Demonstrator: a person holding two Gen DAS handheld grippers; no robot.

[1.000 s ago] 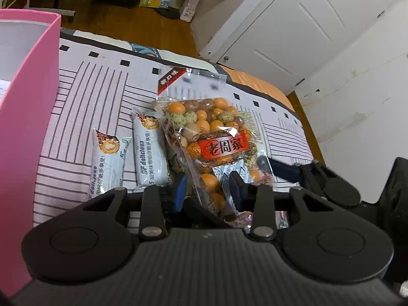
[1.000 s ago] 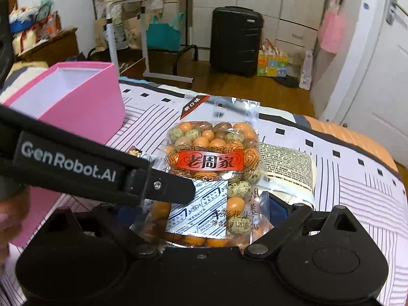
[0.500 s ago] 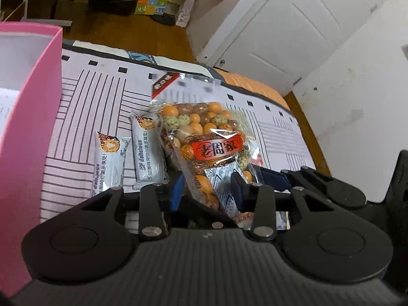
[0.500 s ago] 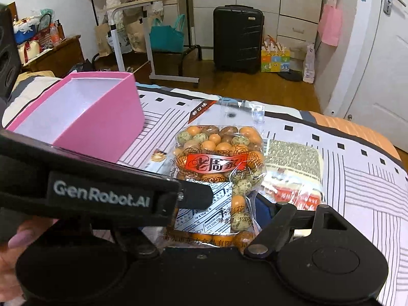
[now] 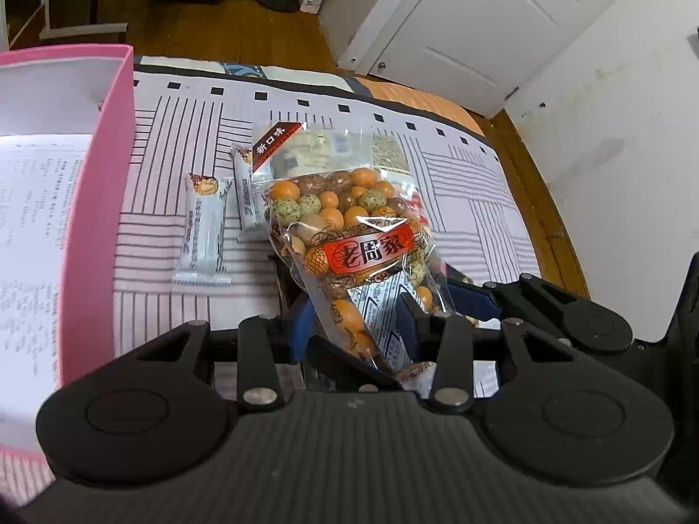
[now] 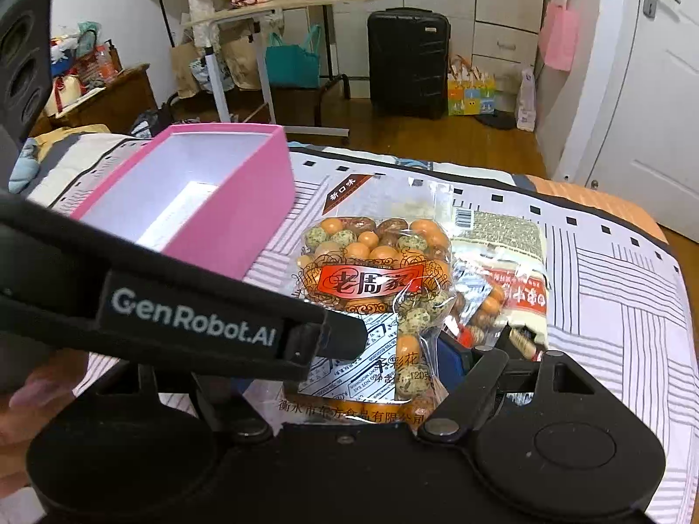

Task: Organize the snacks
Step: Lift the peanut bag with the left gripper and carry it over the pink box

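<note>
A clear bag of coated peanuts (image 5: 349,236) with a red label is held upright above the striped bedspread. My left gripper (image 5: 356,321) and my right gripper (image 6: 384,367) are both shut on its lower end; the bag also shows in the right wrist view (image 6: 375,279). The left gripper's arm crosses the right wrist view. An open pink box (image 5: 105,201) with a white inside stands to the left, also seen in the right wrist view (image 6: 227,214). Two small white snack bars (image 5: 203,229) lie between box and bag.
Another snack pack with red print (image 6: 511,270) lies on the bedspread (image 6: 611,305) right of the bag. Beyond the bed are a wooden floor, a black suitcase (image 6: 406,61), a folding table and a white door (image 5: 458,30).
Both grippers have lifted the peanut bag higher off the bedspread and carried it a little toward the pink box. Both views now look down on more of the box's inside.
</note>
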